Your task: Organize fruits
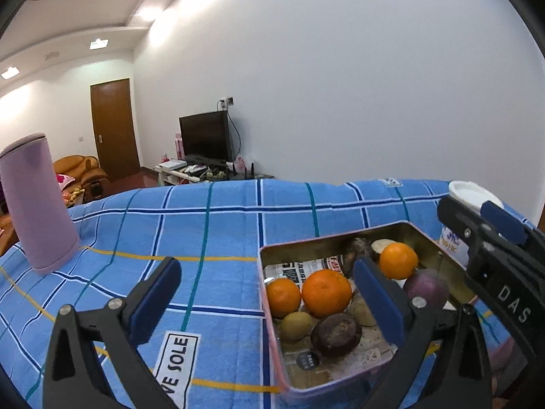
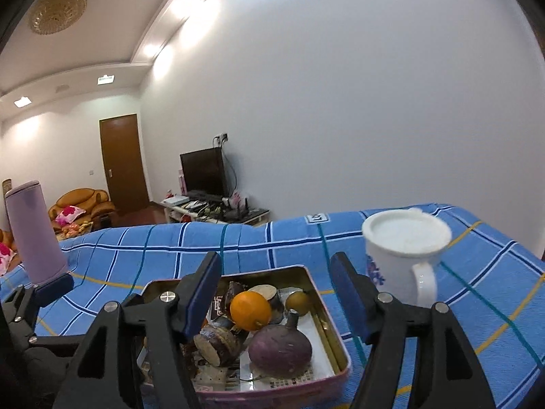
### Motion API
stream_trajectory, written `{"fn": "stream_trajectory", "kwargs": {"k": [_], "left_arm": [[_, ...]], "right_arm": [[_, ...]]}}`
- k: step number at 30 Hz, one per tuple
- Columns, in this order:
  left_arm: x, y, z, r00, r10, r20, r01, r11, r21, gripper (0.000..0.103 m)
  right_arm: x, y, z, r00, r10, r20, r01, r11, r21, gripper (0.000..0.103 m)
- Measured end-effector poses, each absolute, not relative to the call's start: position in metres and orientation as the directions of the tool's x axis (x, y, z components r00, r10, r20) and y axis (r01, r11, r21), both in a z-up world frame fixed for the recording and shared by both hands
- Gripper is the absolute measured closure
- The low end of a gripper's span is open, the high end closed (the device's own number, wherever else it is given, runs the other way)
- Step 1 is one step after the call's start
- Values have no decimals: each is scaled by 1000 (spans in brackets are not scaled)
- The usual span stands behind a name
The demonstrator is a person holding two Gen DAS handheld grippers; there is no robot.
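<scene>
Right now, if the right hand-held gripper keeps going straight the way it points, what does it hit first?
Probably the orange in the tin: it lies between the open right hand-held gripper fingers, low in view. Depth is unclear; a level path might pass over the fruit.

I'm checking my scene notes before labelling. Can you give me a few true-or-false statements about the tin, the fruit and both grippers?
1. Both the left gripper and the right gripper are open and empty. True.
2. The tin holds three oranges. True.
3. The mug stands inside the tin. False: it stands on the cloth beside the tin.
4. The purple bottle lies on its side. False: it stands upright.
</scene>
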State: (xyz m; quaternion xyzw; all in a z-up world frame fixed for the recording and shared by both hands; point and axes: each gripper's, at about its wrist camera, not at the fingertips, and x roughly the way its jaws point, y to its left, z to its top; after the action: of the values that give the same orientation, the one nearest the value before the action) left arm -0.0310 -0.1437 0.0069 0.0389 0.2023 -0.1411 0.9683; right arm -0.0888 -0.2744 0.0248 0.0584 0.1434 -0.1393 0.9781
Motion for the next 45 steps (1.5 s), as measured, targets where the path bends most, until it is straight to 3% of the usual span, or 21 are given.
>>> {"fn": "stream_trajectory", "kwargs": {"k": [28, 31, 45], "left_arm": [[-85, -112, 15, 916, -270, -297, 288, 958, 18, 0], [-88, -115, 15, 918, -271, -288, 292, 956, 31, 0], [-87, -119, 16, 918, -262, -297, 287, 957, 45, 0]], "right_arm": [[-165, -244, 32, 900, -379, -217, 397, 917, 45, 34], [-170, -245, 33, 900, -388, -199, 405, 913, 53, 25], [-167, -246, 32, 900, -385, -205, 402, 914, 49, 24]]}}
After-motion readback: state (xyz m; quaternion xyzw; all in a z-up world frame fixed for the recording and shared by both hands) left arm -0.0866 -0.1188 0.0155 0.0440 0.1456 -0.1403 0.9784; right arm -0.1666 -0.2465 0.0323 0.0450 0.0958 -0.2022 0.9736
